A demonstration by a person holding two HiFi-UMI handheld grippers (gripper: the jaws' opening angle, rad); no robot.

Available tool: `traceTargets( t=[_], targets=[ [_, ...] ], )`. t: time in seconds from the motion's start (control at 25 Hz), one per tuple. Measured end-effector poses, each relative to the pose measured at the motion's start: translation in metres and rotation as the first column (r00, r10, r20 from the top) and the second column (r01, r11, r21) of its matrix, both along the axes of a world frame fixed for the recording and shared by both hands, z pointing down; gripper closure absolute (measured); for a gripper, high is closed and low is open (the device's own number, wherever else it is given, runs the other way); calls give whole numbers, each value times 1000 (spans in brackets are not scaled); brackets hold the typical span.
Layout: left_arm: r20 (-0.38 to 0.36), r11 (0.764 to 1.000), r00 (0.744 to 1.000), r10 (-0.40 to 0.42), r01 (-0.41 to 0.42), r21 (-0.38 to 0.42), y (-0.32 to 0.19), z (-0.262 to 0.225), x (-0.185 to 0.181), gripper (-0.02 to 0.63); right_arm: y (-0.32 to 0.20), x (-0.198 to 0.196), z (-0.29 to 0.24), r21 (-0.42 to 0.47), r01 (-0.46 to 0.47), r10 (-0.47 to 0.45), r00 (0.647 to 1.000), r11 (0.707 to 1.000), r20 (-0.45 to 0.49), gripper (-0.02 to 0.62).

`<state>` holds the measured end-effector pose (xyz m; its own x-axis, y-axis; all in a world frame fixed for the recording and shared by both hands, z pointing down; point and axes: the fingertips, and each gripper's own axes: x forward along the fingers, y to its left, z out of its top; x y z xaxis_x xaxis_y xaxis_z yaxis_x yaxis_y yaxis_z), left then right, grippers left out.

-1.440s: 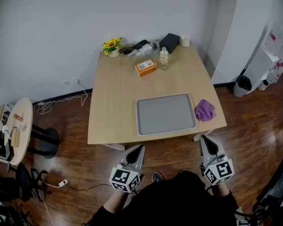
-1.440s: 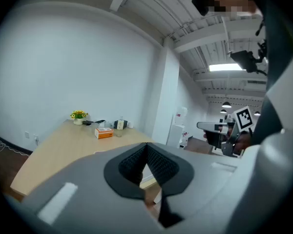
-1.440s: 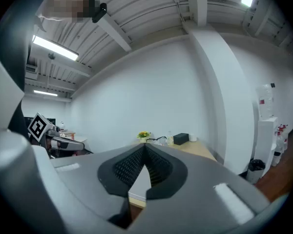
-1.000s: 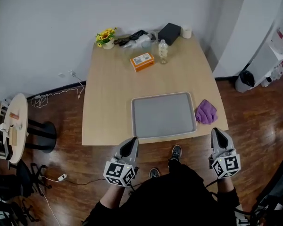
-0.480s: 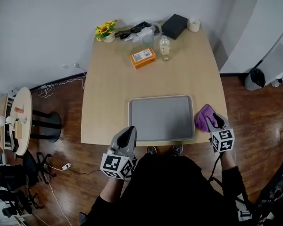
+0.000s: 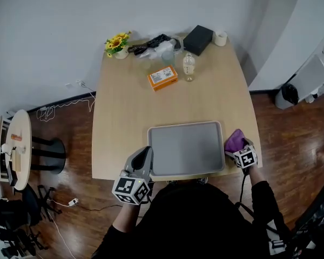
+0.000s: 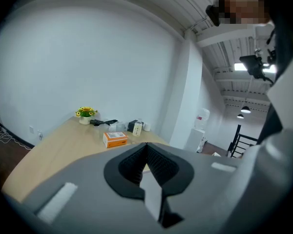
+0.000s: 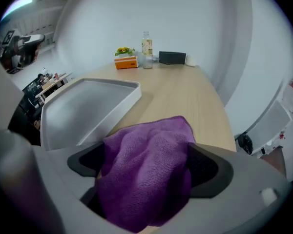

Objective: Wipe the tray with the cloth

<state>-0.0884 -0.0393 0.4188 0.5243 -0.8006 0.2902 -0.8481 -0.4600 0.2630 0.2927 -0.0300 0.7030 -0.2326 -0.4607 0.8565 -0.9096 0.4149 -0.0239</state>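
The grey tray [image 6: 186,147] lies empty at the table's near edge. To its right sits the crumpled purple cloth [image 6: 235,140]. My right gripper [image 6: 238,147] is down over that cloth. In the right gripper view its jaws are opening and stand wide on either side of the cloth [image 8: 151,145], beside the tray's corner [image 8: 88,101]; the right gripper [image 8: 147,165] is not squeezing it. My left gripper [image 6: 144,154] is shut and empty, hovering at the table's front edge just left of the tray. The left gripper [image 7: 146,150] looks out over the tabletop.
At the table's far end stand an orange box [image 6: 162,77], a clear bottle [image 6: 188,66], a flower pot [image 6: 117,43], a black box [image 6: 198,39], a tape roll [image 6: 221,38] and some cables [image 6: 151,43]. A round side table [image 6: 19,144] stands at the left.
The person stepped up to the table. My right gripper travelled forward onto the purple cloth and its jaws spread apart. The left gripper stayed shut near the front edge.
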Motion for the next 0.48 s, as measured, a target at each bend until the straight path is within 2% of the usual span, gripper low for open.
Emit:
traceTargets(
  t=[0.04, 0.08, 0.12, 0.16, 0.24, 0.4, 0.48],
  targets=[
    [3, 1000, 1000, 0, 0, 1, -4, 0, -2, 601, -3, 0, -3, 8, -2, 2, 1000, 1000, 4, 75],
    [6, 1000, 1000, 0, 0, 0, -7, 1, -3, 601, -5, 2, -5, 20, -2, 2, 1000, 1000, 3, 147],
    [7, 1000, 1000, 1, -1, -2, -10, 3, -4, 601, -5, 4, -8, 30, -6, 6, 1000, 1000, -1, 313],
    [7, 1000, 1000, 3, -3, -6, -12, 5, -5, 601, -5, 6, -9, 36, -13, 13, 1000, 999, -4, 411],
    [9, 1000, 1000, 9, -9, -11, -15, 7, -5, 601, -5, 10, -9, 33, -30, 30, 1000, 999, -3, 442],
    [19, 1000, 1000, 9, -9, -14, -19, 12, -8, 601, -7, 14, -10, -9, -87, 88, 996, 996, 33, 460],
    [65, 999, 998, 14, -12, -29, -21, 25, -13, 601, -9, 14, -17, -13, -142, 143, 987, 990, 71, 460]
  ],
)
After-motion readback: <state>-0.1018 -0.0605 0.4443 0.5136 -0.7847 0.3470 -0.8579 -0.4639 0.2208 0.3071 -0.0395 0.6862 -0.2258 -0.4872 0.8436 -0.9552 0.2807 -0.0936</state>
